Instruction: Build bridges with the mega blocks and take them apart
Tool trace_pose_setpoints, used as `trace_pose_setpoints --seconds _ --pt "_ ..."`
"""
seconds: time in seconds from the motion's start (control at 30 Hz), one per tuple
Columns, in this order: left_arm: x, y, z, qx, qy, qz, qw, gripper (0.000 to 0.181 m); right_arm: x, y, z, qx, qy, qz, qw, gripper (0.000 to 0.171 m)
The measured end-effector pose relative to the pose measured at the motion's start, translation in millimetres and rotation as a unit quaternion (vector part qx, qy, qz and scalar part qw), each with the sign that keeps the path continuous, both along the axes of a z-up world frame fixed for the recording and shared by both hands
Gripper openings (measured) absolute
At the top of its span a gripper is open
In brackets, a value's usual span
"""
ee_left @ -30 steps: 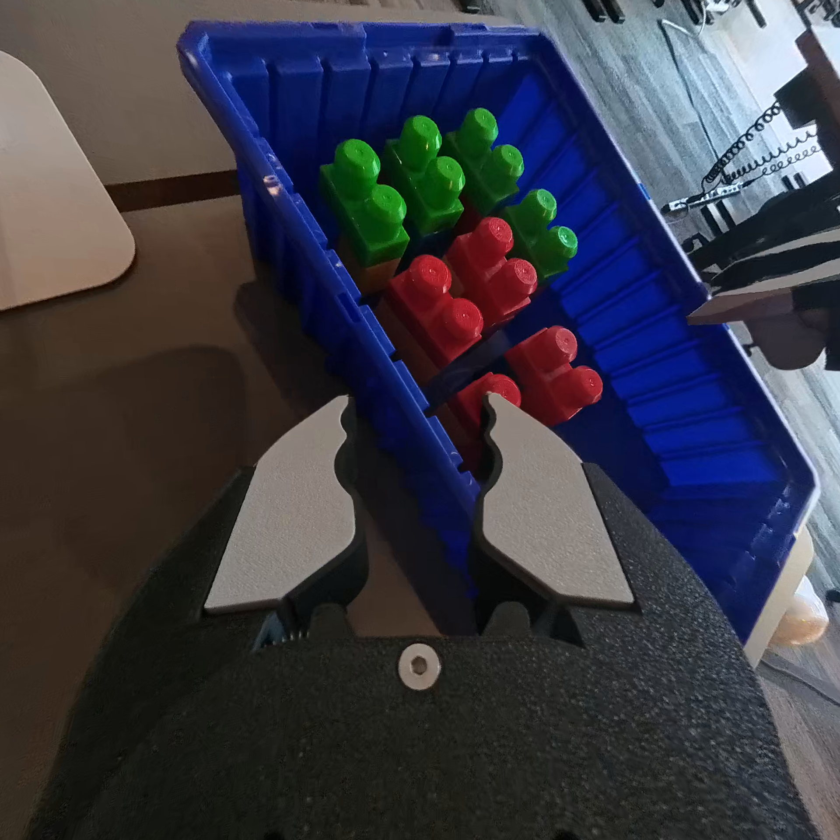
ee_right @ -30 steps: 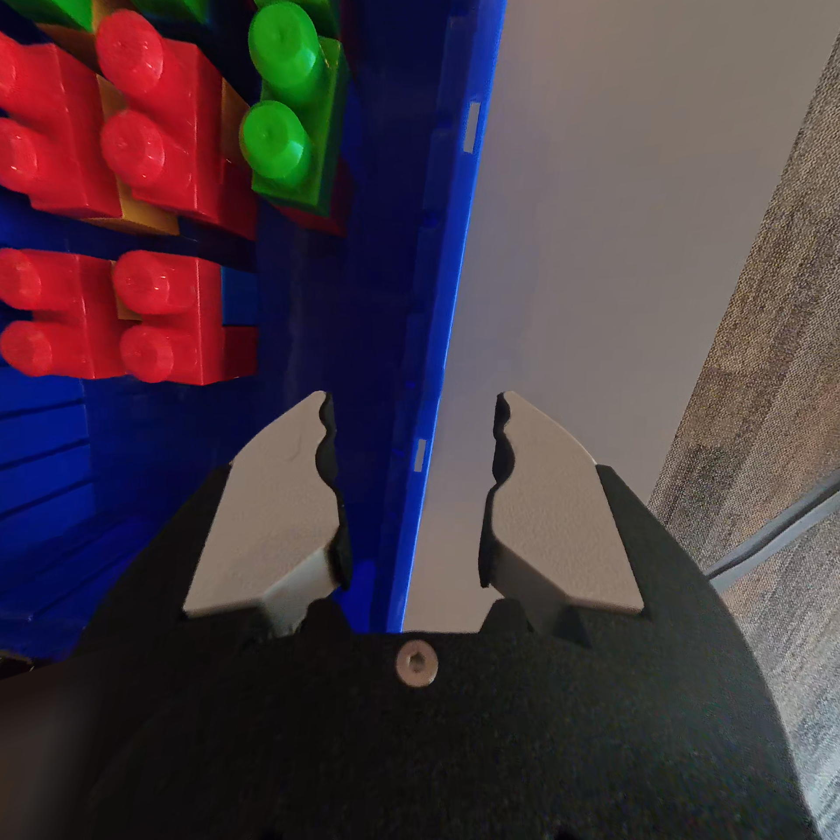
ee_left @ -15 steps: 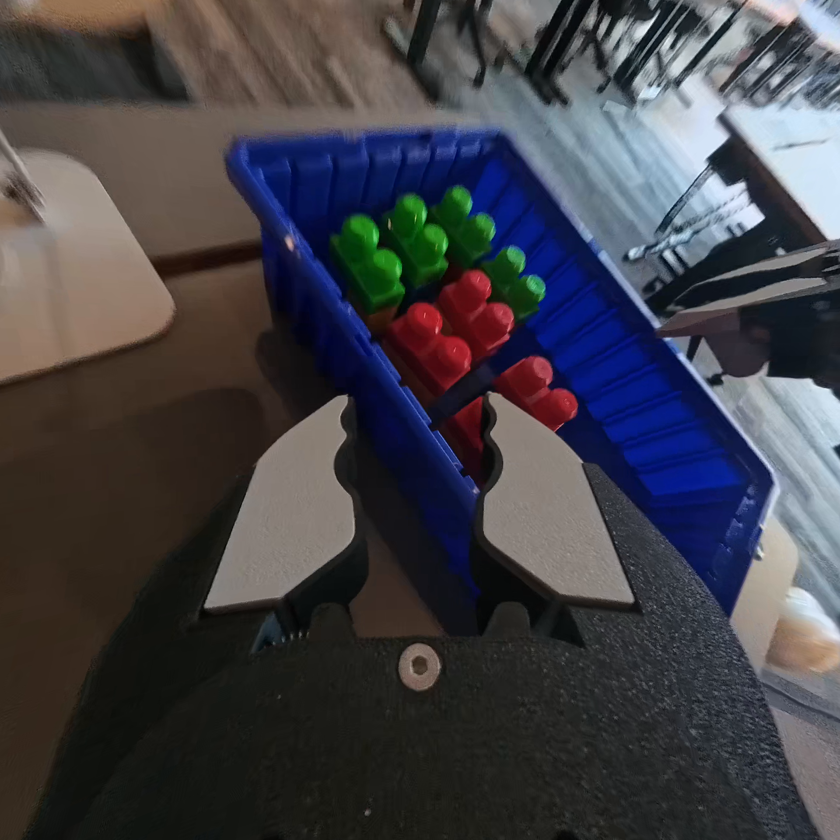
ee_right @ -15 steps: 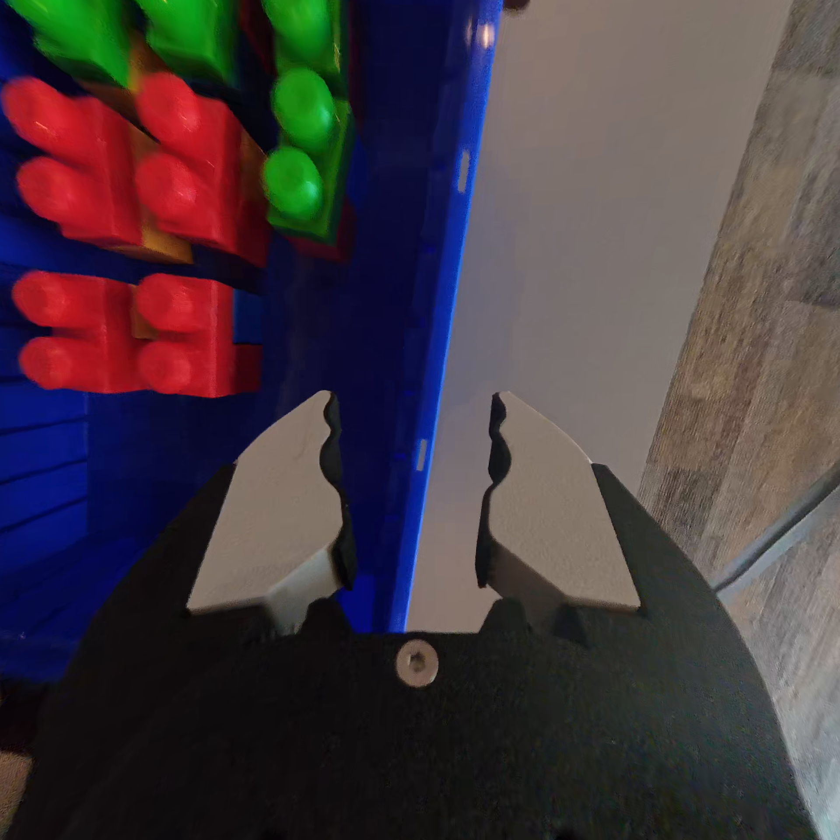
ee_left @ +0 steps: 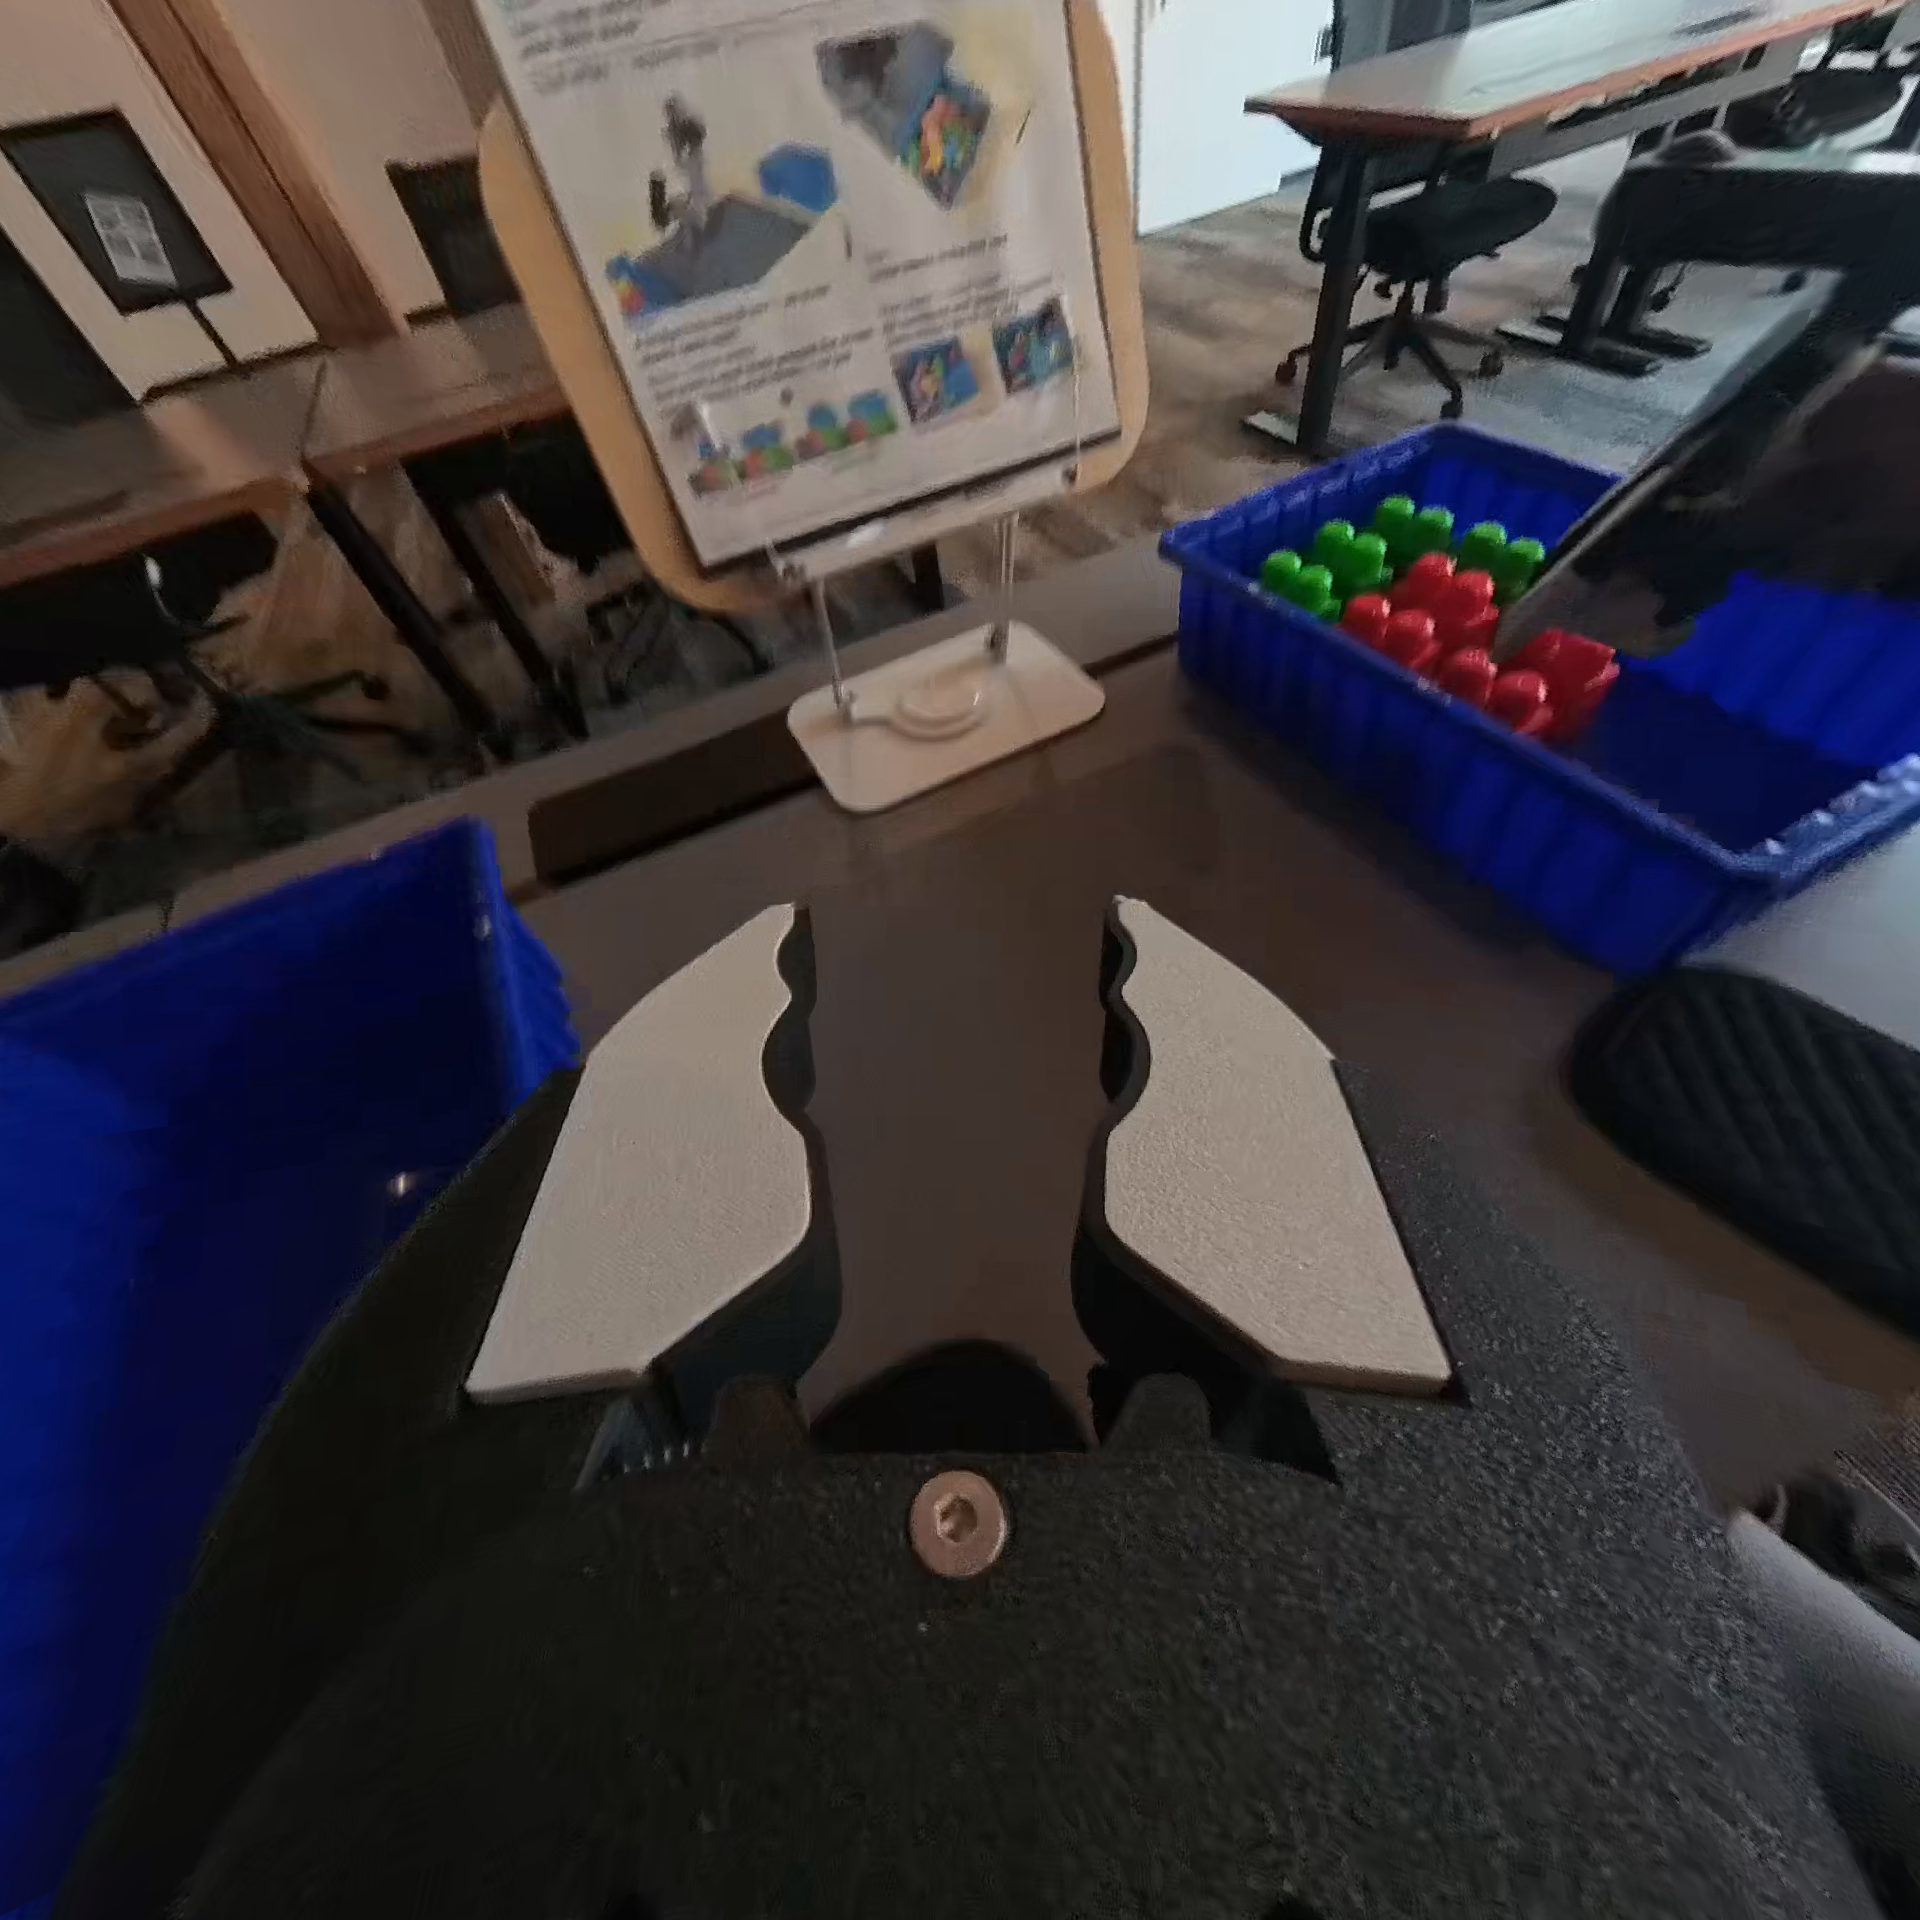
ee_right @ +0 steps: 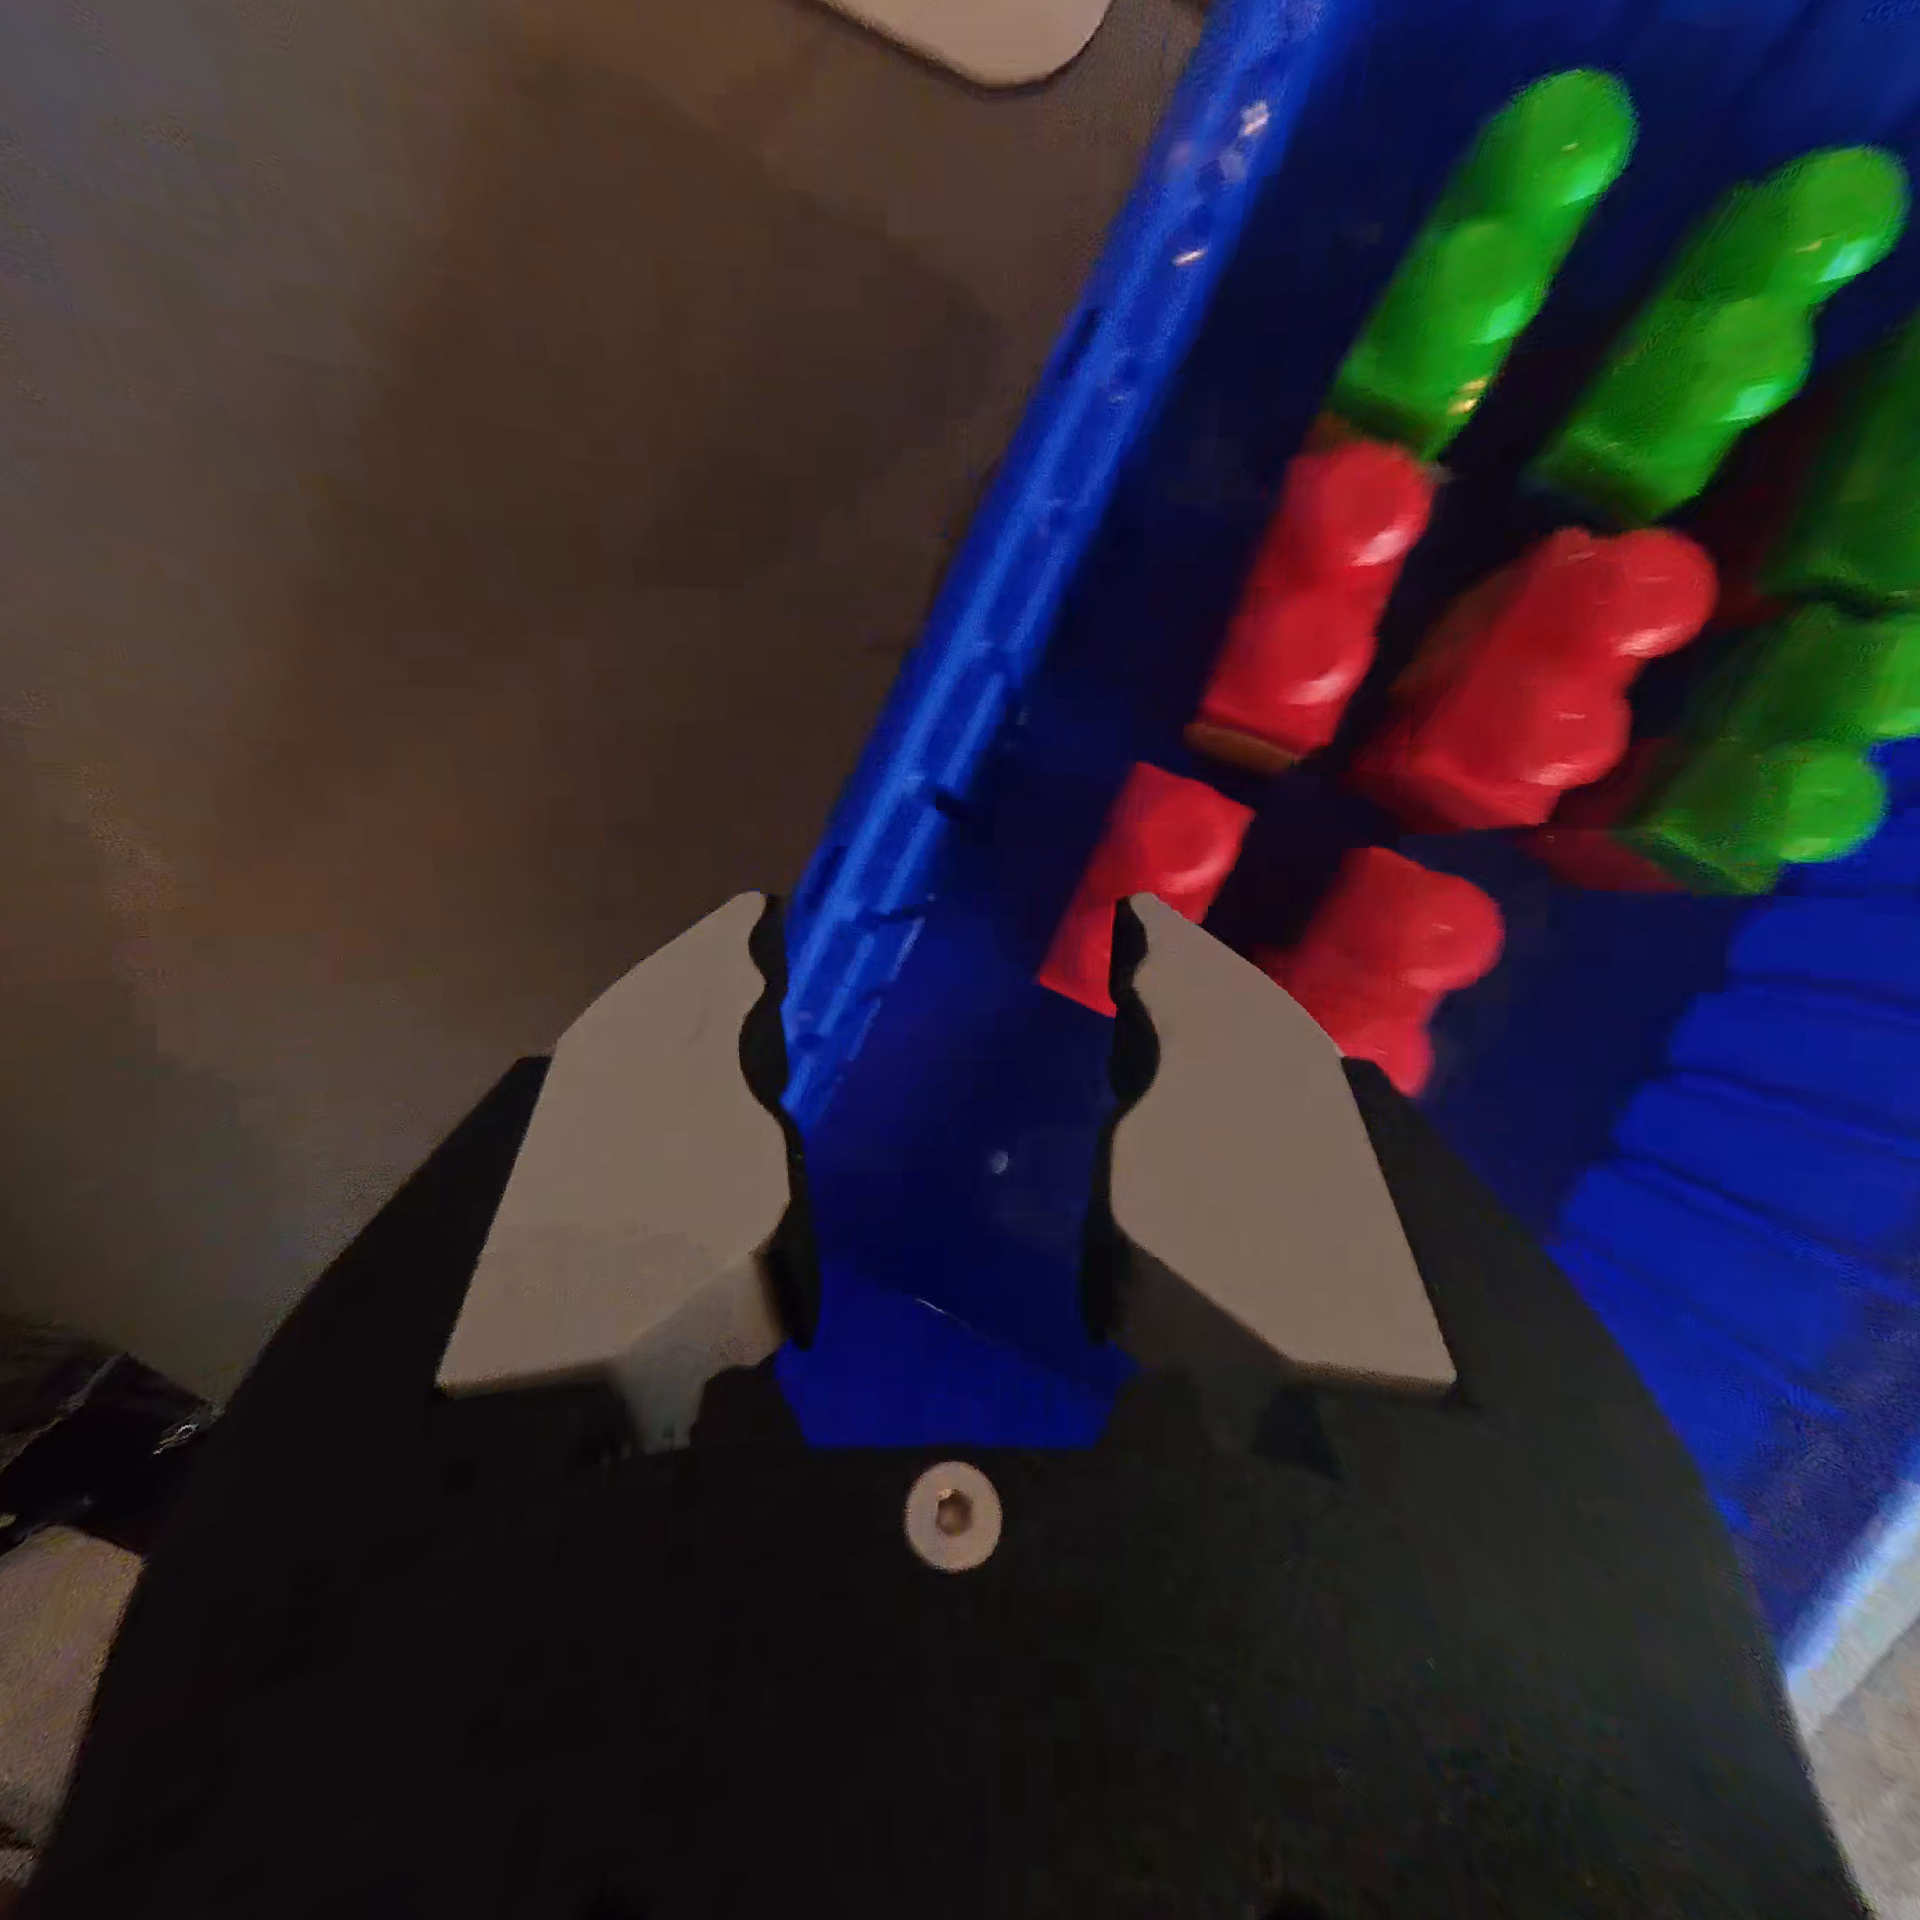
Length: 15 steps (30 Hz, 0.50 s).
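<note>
A blue bin (ee_left: 1403, 790) stands at the right of the dark table and holds green blocks (ee_left: 1351, 551) and red blocks (ee_left: 1455, 644), studs up. My left gripper (ee_left: 956, 914) is open and empty over bare table, well left of the bin. My right gripper (ee_right: 945, 909) is open and empty with the bin's rim (ee_right: 997, 623) between its fingers, one finger outside and one inside. Red blocks (ee_right: 1320, 592) lie just beyond its inner finger and green blocks (ee_right: 1486, 270) lie farther on. The right gripper also shows in the left wrist view (ee_left: 1621, 582), above the red blocks.
A second blue bin (ee_left: 260, 1091) stands close on the left. An instruction board (ee_left: 831, 260) on a white base (ee_left: 945, 717) stands at the table's far edge. A black ribbed object (ee_left: 1766, 1122) lies at the right. Desks and chairs stand beyond.
My left gripper has pulled back from the bin's wall and swung left, now facing across the table. My right gripper has moved from one long wall to the opposite one. Both stayed open.
</note>
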State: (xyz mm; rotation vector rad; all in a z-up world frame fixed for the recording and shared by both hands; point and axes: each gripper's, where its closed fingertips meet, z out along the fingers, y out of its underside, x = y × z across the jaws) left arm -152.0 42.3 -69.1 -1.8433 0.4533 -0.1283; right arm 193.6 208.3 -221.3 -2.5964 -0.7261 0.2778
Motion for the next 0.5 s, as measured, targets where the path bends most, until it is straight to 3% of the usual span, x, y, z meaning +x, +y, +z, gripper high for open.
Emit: trace_pose_setpoints --seconds 0.2,0.4,0.5 --pt "-57 -38 -35 -0.037 -0.016 0.014 0.999 0.051 -26 -5 -42 -0.062 -0.069 -0.044 0.995 0.061" --pt "-85 -52 -37 -0.032 -0.038 -0.002 0.999 0.051 -19 -18 -67 -0.084 -0.145 -0.082 0.982 0.028" --pt "-98 -57 -29 -0.015 -0.06 0.0 0.998 0.051 -17 -18 -67 -0.095 -0.157 -0.099 0.978 0.025"
